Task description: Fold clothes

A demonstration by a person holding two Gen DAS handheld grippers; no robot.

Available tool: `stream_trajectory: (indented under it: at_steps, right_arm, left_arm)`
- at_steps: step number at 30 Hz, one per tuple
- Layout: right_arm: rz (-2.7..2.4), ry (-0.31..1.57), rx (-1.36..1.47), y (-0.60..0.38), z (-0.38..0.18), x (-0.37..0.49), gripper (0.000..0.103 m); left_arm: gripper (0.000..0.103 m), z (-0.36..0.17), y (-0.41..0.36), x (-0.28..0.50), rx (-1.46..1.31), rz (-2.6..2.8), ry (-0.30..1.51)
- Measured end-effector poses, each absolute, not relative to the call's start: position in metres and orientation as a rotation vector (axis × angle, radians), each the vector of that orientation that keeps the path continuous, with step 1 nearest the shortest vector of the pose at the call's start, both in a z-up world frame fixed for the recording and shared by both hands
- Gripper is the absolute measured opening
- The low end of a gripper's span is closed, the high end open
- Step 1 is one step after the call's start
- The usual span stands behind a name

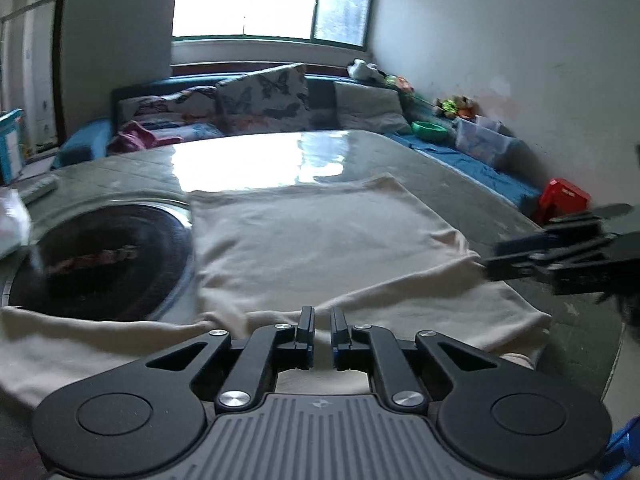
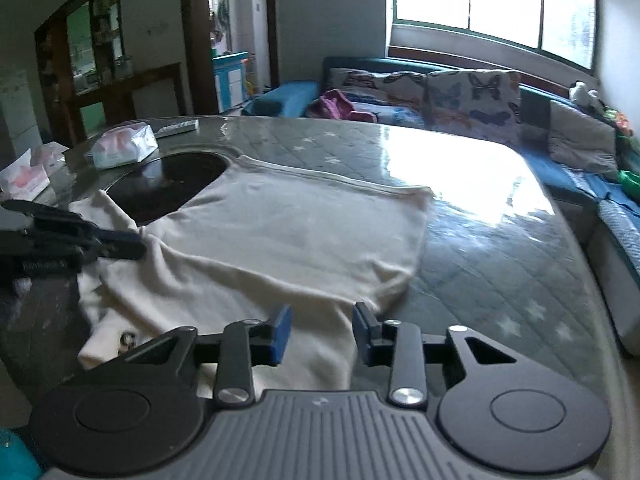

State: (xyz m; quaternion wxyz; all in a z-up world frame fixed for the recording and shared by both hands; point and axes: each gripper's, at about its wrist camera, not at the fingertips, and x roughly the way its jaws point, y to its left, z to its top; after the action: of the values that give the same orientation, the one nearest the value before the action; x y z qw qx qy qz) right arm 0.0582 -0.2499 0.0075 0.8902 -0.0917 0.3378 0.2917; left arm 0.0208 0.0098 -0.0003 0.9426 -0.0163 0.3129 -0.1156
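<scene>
Your left gripper (image 1: 321, 330) pinches the cream garment (image 1: 320, 240) beside the black hob (image 1: 100, 260); your right gripper (image 2: 322, 334) stands apart over its hem.

Two hand-held grippers: the left gripper (image 1: 321, 330) and right gripper (image 2: 322, 334) share black linkage arms, silver round-headed screws, round black discs on either side, a ribbed grey body bearing a small emblem, and blue-padded fingers (image 2: 281, 334).
</scene>
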Motion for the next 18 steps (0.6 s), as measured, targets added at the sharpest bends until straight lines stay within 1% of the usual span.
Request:
stream_trajectory:
  at_steps: [5,6,8,10,14,18]
  right_arm:
    - [0.603,0.729,-0.207,-0.234,-0.013,0.078,0.029]
    - [0.595,0.736,-0.205,-0.234,-0.016,0.08,0.025]
    - [0.589,0.74,-0.193,-0.237,-0.019,0.082,0.022]
    - [0.582,0.746,-0.185,-0.241,-0.019,0.083,0.016]
    - [0.577,0.751,-0.206,-0.238,-0.019,0.085,0.016]
    - [0.579,0.745,-0.226,-0.23,-0.018,0.085,0.018]
  left_arm:
    - [0.009,-0.012,0.009,0.028,-0.022,-0.221,0.659]
    - [0.009,-0.014,0.012,0.028,-0.017,-0.207,0.661]
    - [0.009,-0.017,0.021,0.027,-0.029,-0.181,0.673]
    - [0.009,-0.016,0.03,0.024,-0.056,-0.176,0.671]
    - [0.009,-0.009,0.033,0.021,-0.069,-0.166,0.642]
    - [0.009,-0.013,0.025,0.026,-0.049,-0.182,0.643]
